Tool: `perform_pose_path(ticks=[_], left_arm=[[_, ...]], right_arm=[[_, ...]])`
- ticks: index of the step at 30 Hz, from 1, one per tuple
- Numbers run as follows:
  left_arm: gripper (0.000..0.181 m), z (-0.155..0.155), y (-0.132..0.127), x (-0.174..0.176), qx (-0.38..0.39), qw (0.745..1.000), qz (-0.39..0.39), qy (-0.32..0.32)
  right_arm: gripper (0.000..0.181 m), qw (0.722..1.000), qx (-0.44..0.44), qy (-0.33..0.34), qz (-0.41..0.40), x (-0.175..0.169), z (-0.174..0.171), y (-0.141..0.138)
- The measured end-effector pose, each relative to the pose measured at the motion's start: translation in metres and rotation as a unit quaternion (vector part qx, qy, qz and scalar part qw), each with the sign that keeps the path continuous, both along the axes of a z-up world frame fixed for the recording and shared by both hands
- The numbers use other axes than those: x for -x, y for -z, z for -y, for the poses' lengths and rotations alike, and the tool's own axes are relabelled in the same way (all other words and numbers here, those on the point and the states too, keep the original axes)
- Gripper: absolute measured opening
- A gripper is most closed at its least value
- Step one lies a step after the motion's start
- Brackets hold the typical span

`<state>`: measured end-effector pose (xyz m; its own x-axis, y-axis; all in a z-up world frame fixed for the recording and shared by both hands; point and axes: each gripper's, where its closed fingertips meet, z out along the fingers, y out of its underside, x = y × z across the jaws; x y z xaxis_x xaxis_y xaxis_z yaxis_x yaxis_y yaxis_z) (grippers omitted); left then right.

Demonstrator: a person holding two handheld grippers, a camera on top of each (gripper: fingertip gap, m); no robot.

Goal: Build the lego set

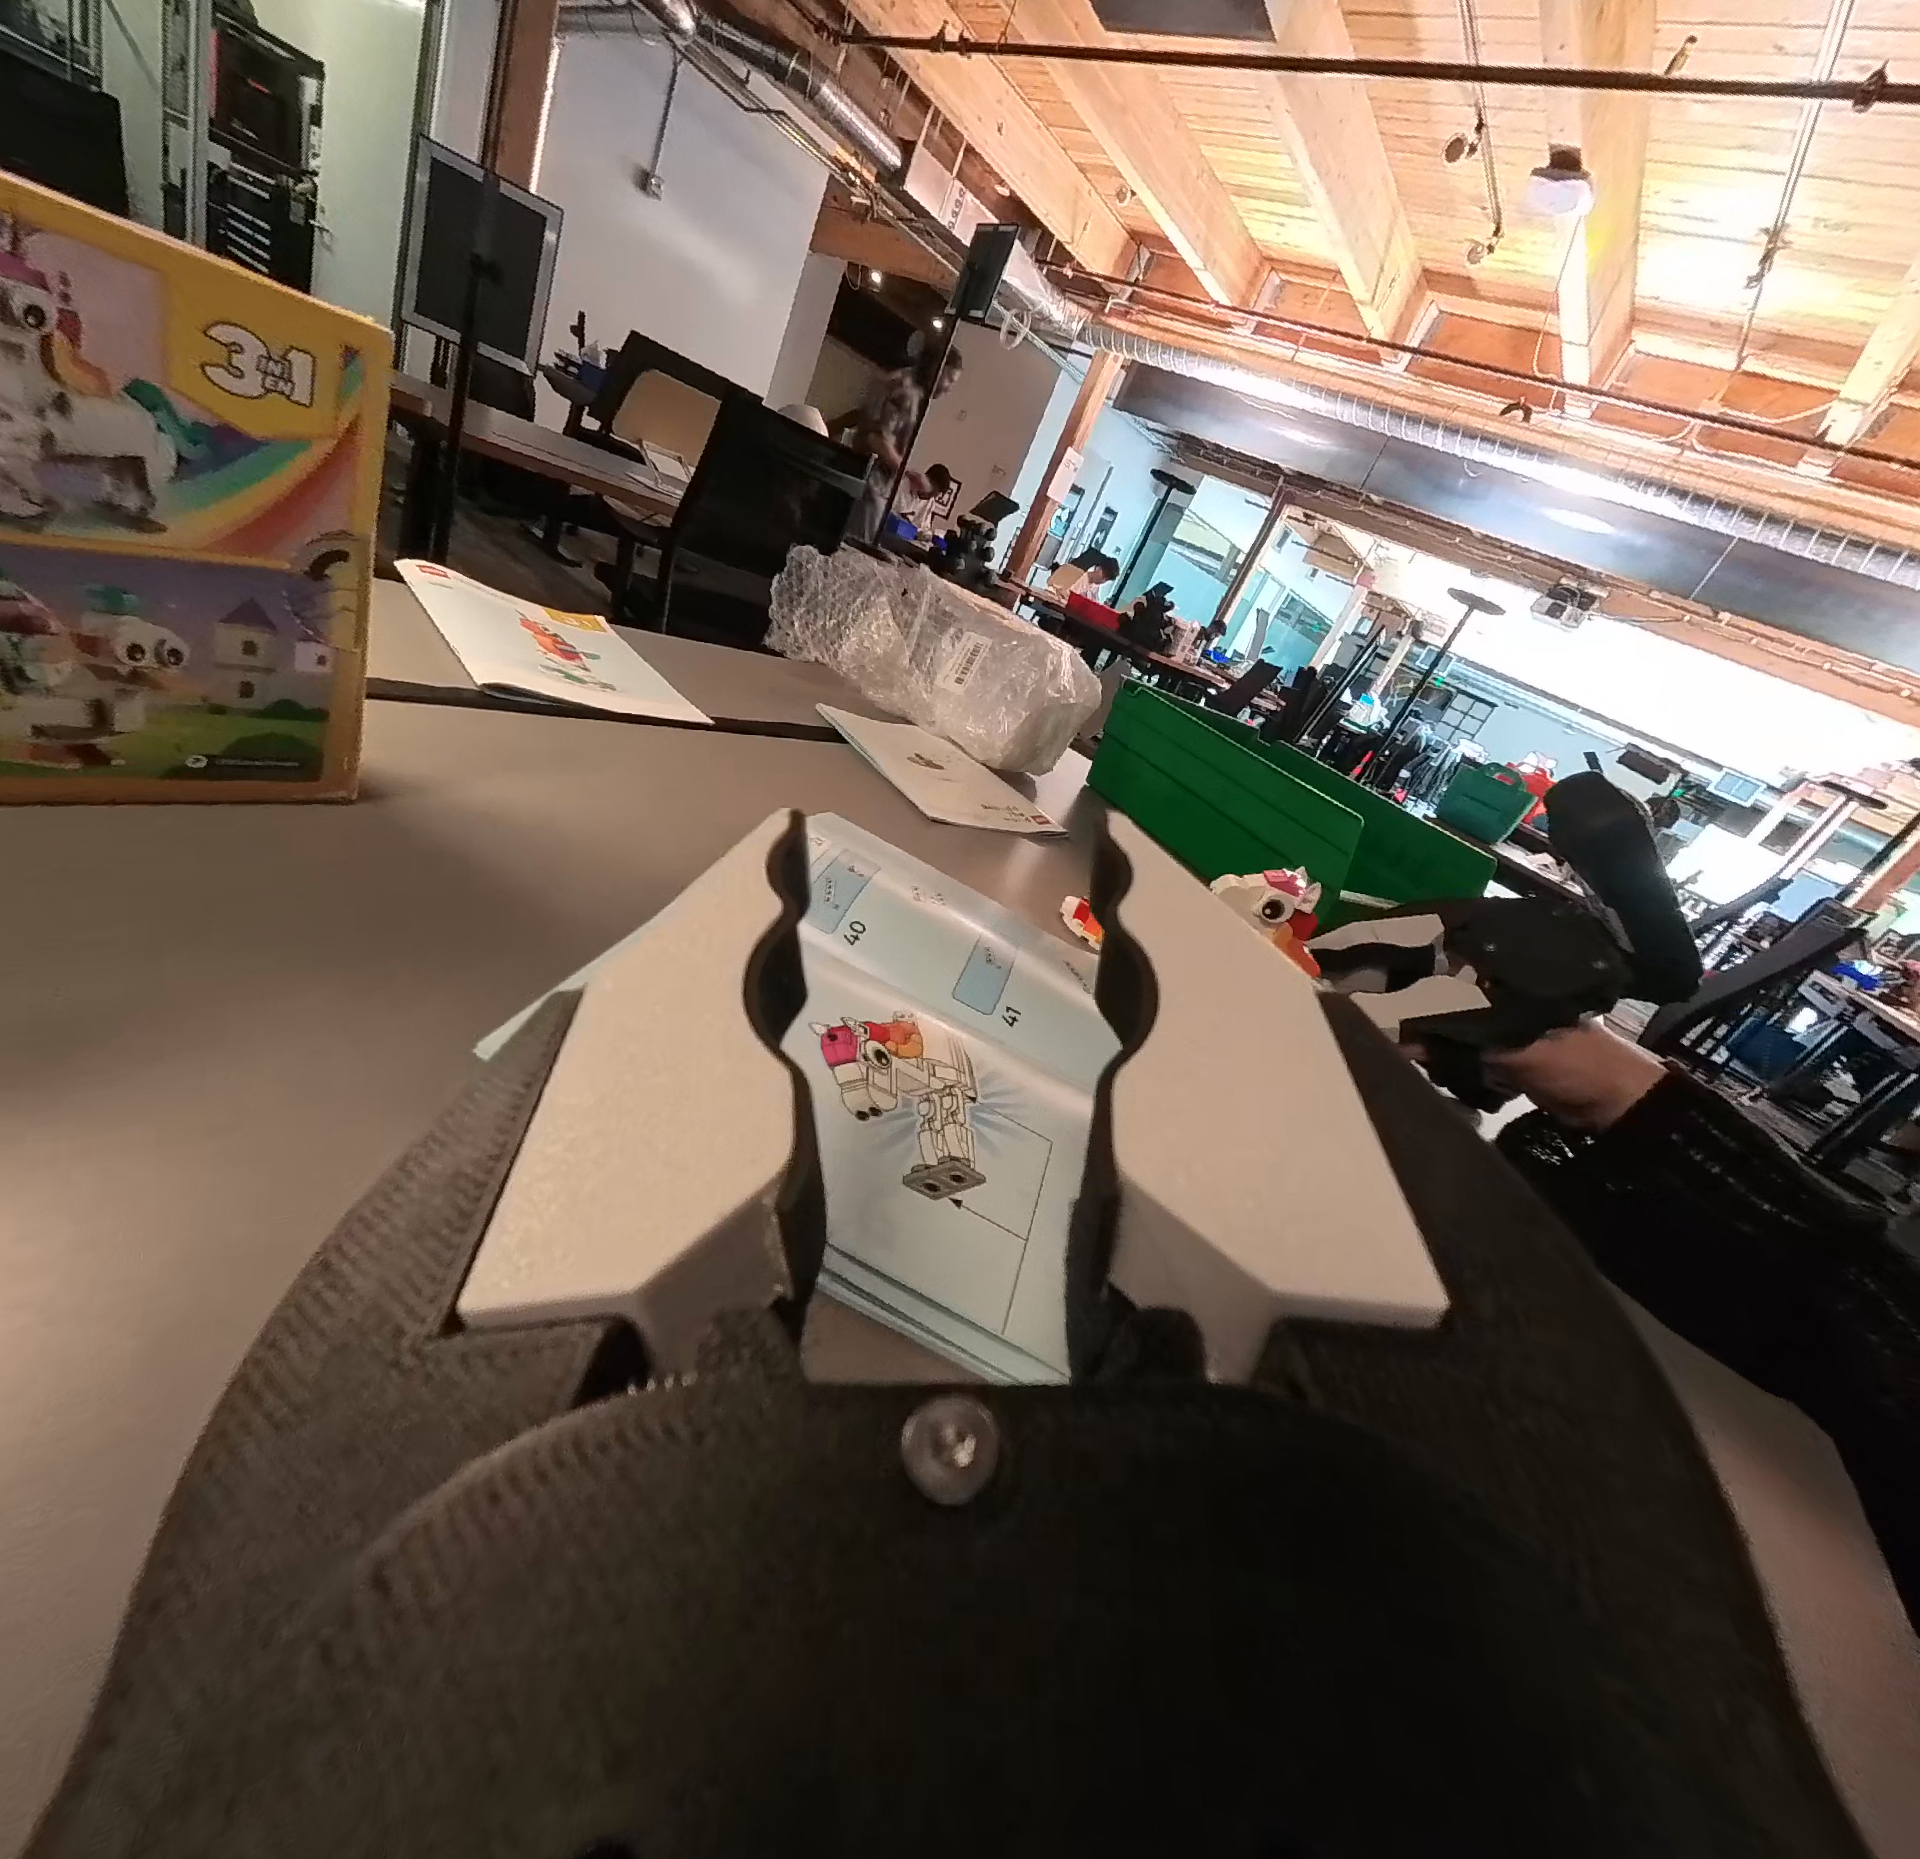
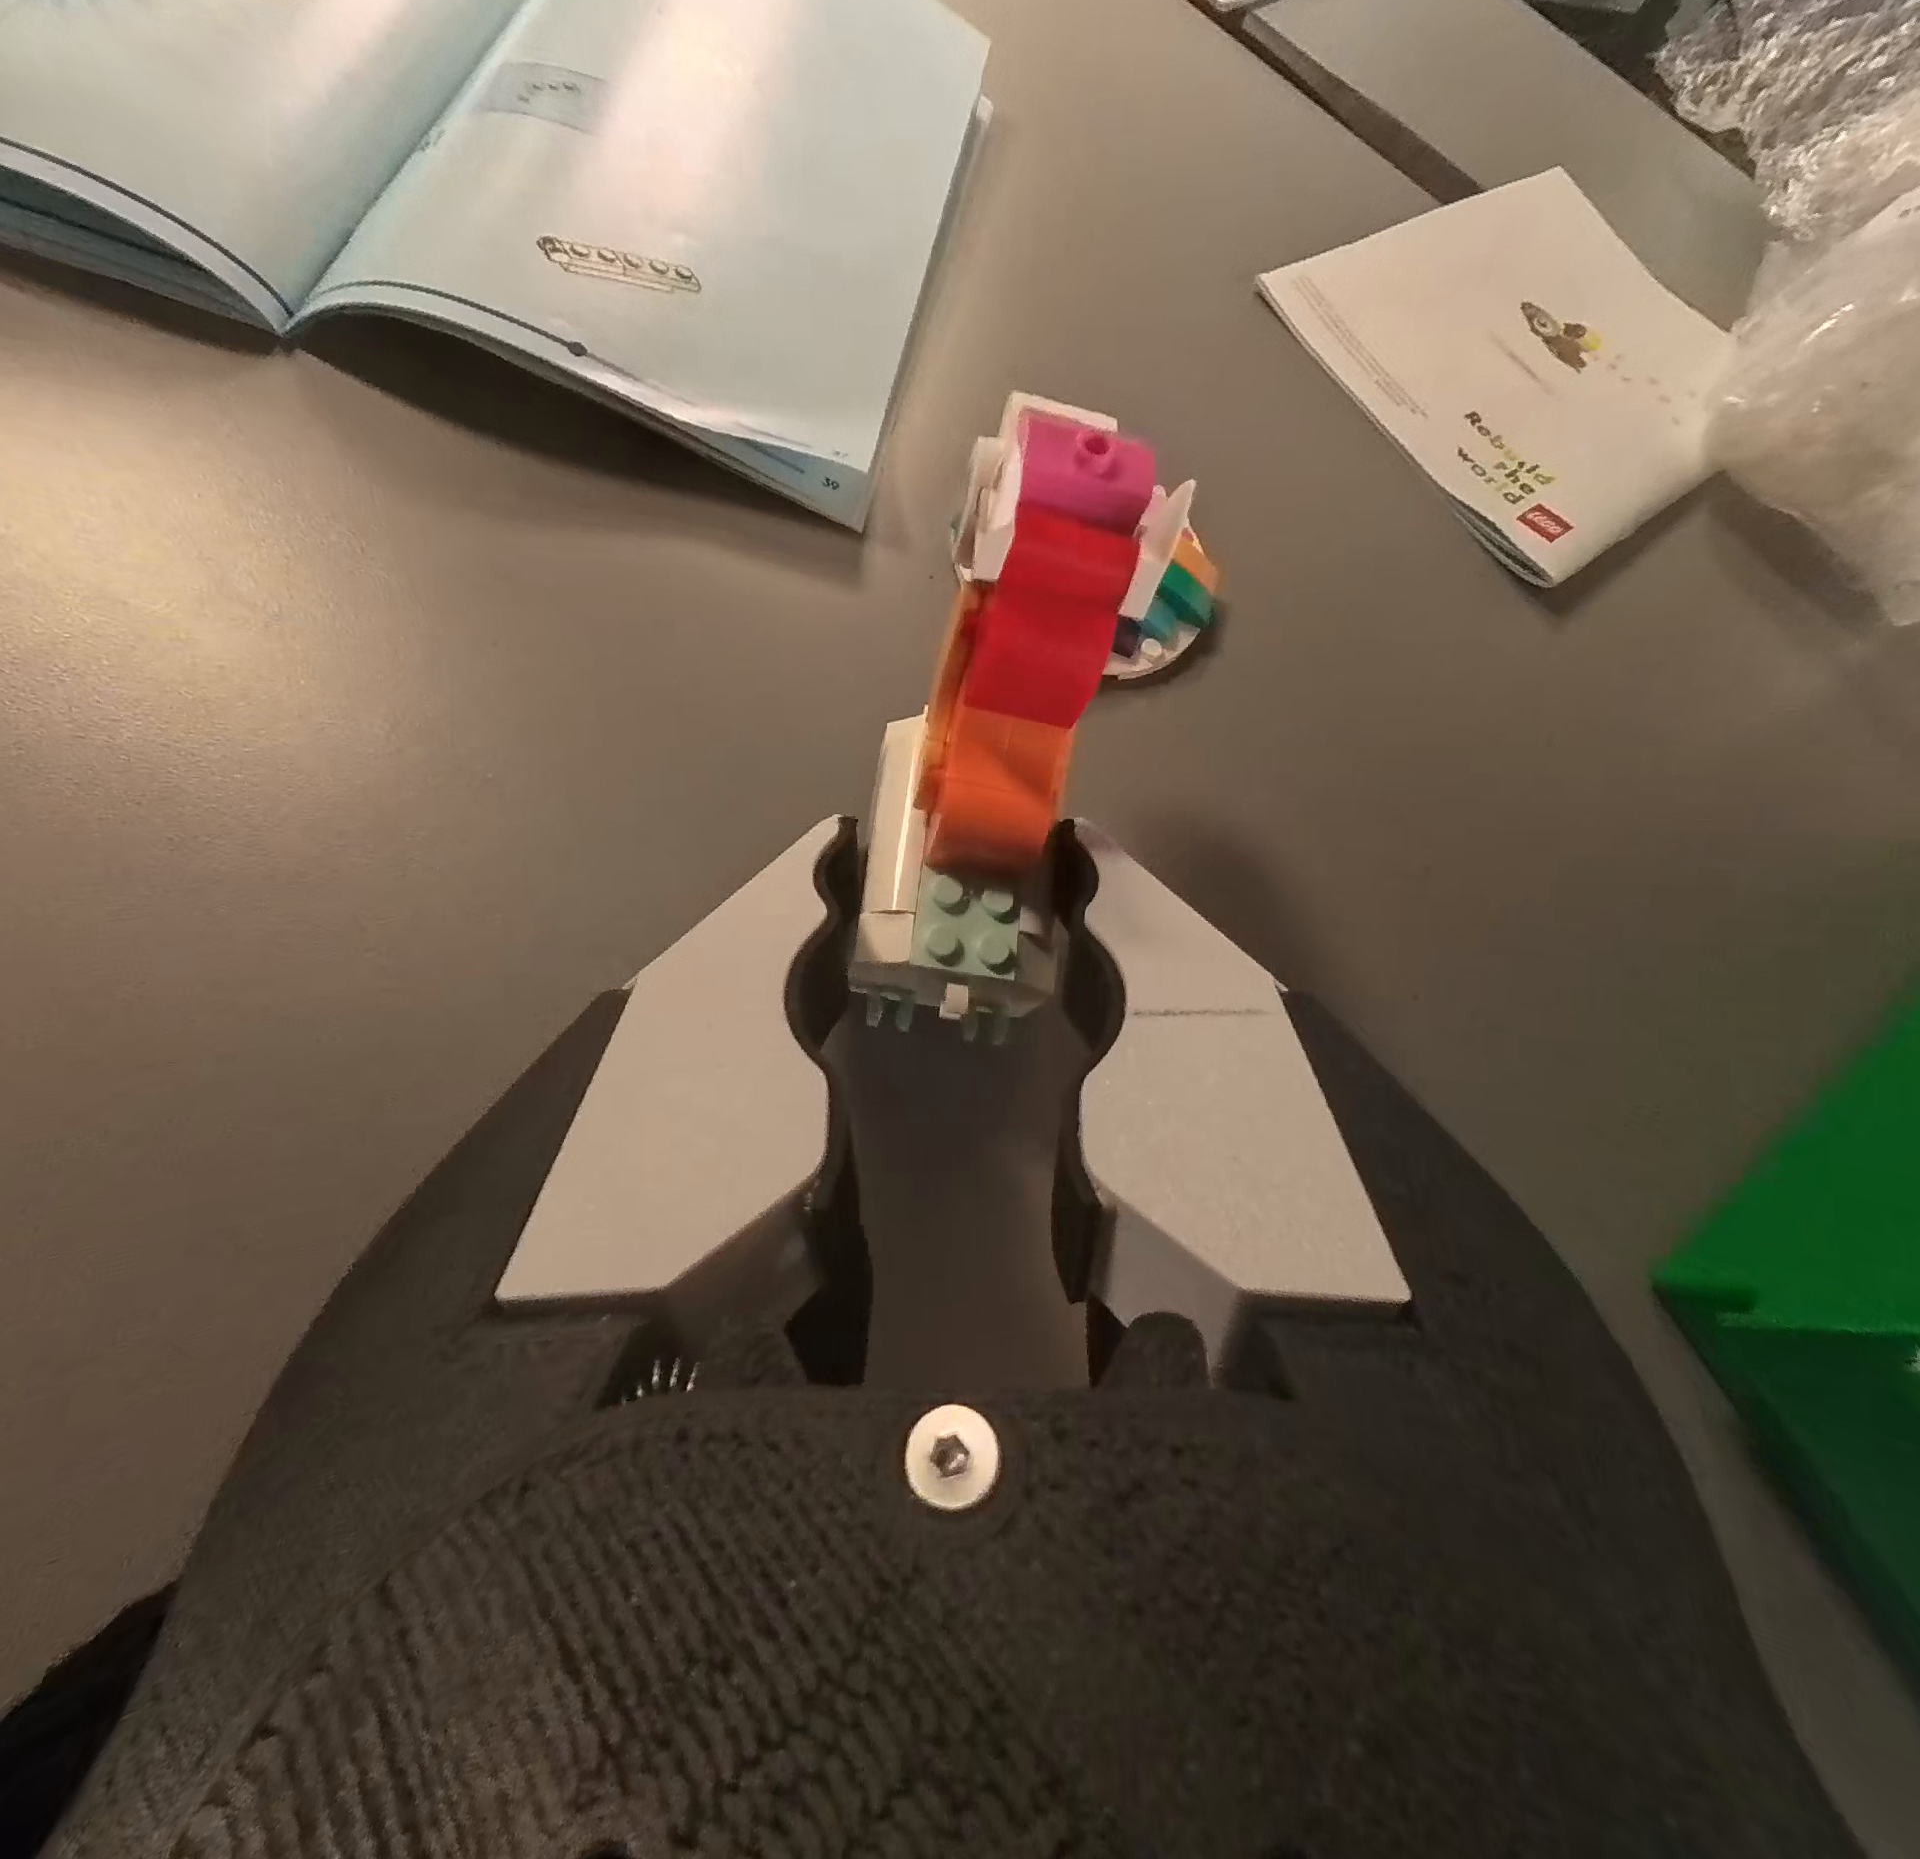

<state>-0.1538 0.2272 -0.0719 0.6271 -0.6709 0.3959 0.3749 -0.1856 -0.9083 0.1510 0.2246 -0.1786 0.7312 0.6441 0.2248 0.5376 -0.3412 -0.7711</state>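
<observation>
My right gripper (image 2: 956, 843) is shut on a part-built lego model (image 2: 1029, 666). The model has a pale green plate at its base, white sides, and orange, red and magenta bricks stacked outward. It is held above the grey table (image 2: 312, 770). A small rainbow-coloured piece (image 2: 1174, 604) lies on the table just beyond it. My left gripper (image 1: 951, 853) is open and empty, low over the open instruction booklet (image 1: 935, 978). The left wrist view also shows the right gripper (image 1: 1382, 952) holding the model (image 1: 1273, 900).
A yellow lego box (image 1: 177, 521) stands at the left. A second booklet (image 1: 551, 646), a small leaflet (image 2: 1496, 355) and a bubble-wrap bundle (image 1: 935, 646) lie farther back. A green bin (image 2: 1808, 1238) sits at the right. A person's sleeve (image 1: 1714, 1217) is at the right. The grippers' ends are close to 35 cm from one another. The small rainbow-coloured piece (image 2: 1174, 604) is about 7 cm from my right fingertips and 35 cm from my left.
</observation>
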Motion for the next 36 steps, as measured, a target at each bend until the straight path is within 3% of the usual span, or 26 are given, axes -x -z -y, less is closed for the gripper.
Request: perform_pose_path(ticks=[6,11,32,36], left_arm=[[0.054,-0.001,0.0,0.001,-0.001,1.0,0.0,-0.003],[0.054,-0.001,0.001,0.001,0.001,1.0,0.0,-0.002],[0.054,-0.002,0.0,0.003,-0.003,1.0,-0.001,-0.008],[0.054,-0.002,0.0,0.003,-0.003,1.0,-0.001,-0.007]], right_arm=[[0.036,1.0,-0.021,-0.007,0.008,0.002,0.002,-0.003],[0.036,0.999,-0.033,-0.025,-0.03,0.012,0.007,-0.014],[0.036,0.997,0.012,-0.072,-0.011,0.017,0.022,0.0],[0.055,0.998,0.0,-0.069,-0.007,0.016,0.021,-0.002]])
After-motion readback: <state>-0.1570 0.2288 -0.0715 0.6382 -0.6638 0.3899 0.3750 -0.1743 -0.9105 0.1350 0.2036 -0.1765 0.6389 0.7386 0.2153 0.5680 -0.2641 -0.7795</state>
